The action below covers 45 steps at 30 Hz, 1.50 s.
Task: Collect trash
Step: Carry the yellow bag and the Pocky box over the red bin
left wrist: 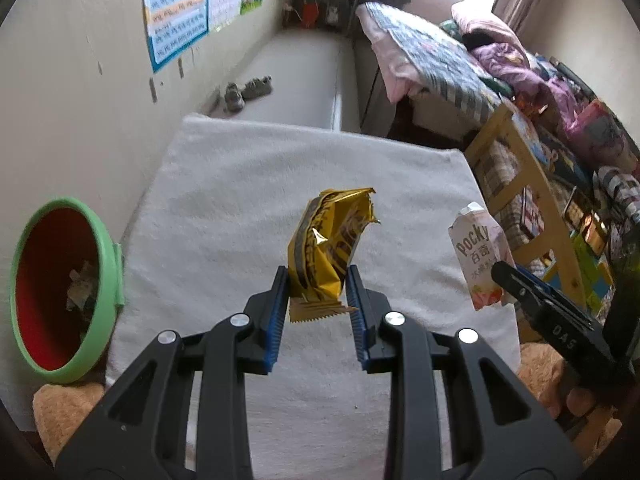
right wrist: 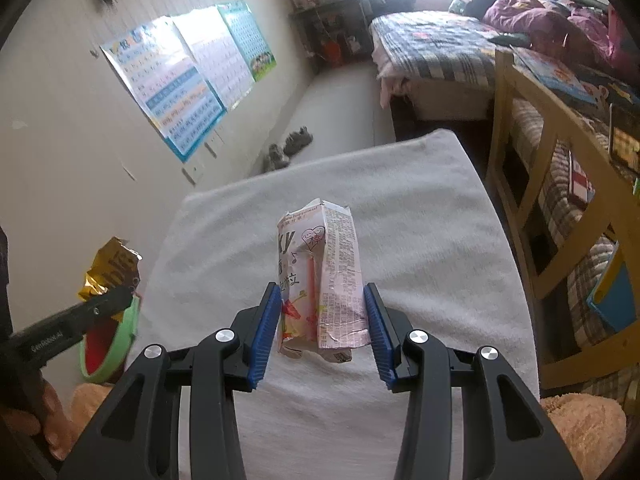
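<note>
In the left wrist view my left gripper [left wrist: 317,276] is shut on a crumpled gold snack wrapper [left wrist: 328,244], held up above the white towel [left wrist: 240,184]. The right wrist view shows my right gripper [right wrist: 322,296] shut on a torn pink Pocky box [right wrist: 326,276], also lifted clear of the towel [right wrist: 420,216]. The Pocky box [left wrist: 478,256] and right gripper appear at the right edge of the left view. The gold wrapper [right wrist: 108,268] shows at the left edge of the right view. A green bin with a red inside [left wrist: 60,288] sits left of the towel, with some scraps in it.
A wall with posters [left wrist: 176,12] runs along the left. A bed with a patchwork cover [right wrist: 436,44] and a wooden shelf frame [right wrist: 532,168] crowd the right. A pair of grey shoes [left wrist: 248,90] lies on the floor beyond the towel. Tan plush [right wrist: 580,432] lies by the towel's near corners.
</note>
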Tool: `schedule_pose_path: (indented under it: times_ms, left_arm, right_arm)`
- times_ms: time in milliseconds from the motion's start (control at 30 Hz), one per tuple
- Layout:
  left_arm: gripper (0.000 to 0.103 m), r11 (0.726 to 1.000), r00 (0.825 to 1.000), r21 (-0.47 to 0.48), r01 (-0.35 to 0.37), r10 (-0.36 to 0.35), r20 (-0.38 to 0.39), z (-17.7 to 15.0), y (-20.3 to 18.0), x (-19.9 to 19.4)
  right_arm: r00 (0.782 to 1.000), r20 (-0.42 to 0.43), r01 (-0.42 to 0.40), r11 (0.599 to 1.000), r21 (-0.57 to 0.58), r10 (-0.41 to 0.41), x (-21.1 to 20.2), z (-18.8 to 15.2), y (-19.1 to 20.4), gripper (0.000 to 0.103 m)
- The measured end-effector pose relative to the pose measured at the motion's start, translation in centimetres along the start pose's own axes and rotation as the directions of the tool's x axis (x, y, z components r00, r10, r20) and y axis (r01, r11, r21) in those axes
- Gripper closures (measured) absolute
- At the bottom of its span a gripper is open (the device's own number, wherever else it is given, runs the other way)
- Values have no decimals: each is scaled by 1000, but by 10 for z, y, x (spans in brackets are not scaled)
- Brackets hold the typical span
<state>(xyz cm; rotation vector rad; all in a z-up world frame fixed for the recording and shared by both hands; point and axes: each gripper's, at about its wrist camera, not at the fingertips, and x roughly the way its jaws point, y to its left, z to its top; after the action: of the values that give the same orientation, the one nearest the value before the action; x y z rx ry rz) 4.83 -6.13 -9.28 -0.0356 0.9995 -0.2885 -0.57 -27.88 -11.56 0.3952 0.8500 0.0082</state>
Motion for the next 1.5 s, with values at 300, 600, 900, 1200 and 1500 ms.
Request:
schedule_pose_path:
  times_ms: [300,600,900,1200,1500]
  left_arm:
    - [75,999,995,-35,-35,38,92,7,16,-28]
    - [75,998,991,-56,-40,47,122,2,35,-37]
    - [75,995,991,-102,-24,37,127,-5,57,-40]
    - [75,990,988,-141,-30,51,146,-13,78,-48]
    - [75,980,982,-189,-62,93,164,-18,109,-56]
  right_arm:
    - [996,84,-20,996,-84,27,-30,16,41,62]
    - [992,118,-12,982,-187,35,-41,18,82,62]
    - [992,122,-1,967,-256,33,-41,14,110,62]
    - [994,101,-9,951,-308,42,-35,6,134,61]
    - [996,63,-28,930,-365,55,-22,-1,162,61]
